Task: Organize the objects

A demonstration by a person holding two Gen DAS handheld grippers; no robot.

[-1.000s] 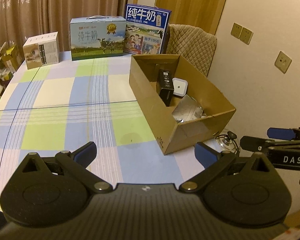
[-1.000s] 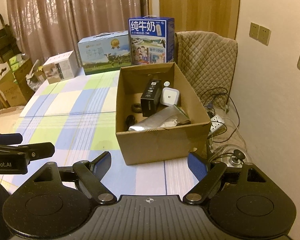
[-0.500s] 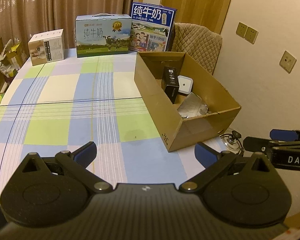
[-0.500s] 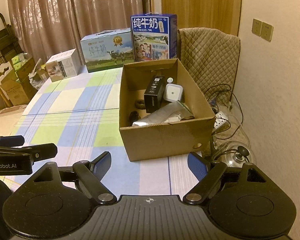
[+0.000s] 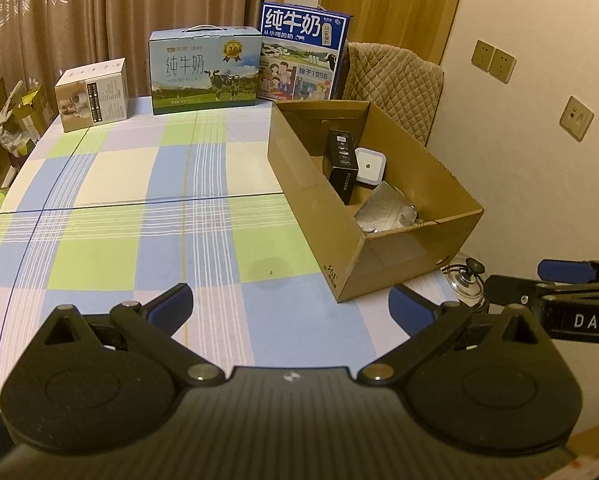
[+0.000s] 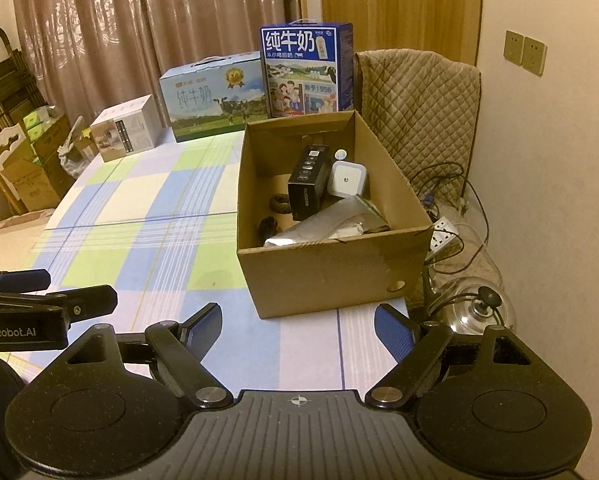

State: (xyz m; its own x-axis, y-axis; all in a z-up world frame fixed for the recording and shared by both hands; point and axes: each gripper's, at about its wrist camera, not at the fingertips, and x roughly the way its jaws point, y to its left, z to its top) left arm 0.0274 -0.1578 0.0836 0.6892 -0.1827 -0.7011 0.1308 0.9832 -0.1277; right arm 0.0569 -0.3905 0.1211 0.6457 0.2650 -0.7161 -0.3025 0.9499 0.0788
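Nothing moved, both jaws wide, empty

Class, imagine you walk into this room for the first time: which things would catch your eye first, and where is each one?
First, the open cardboard box at the right edge of the checked tablecloth, holding a black box, a white square device and a silver foil bag. Next, the bright blue milk carton standing behind it, beside a paler milk carton. Both hand-held grippers, left and right, hang open in the foreground.

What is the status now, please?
Left tongs and right tongs open, empty, above tablecloth. Cardboard box ahead, already holding items. Nothing in the way.
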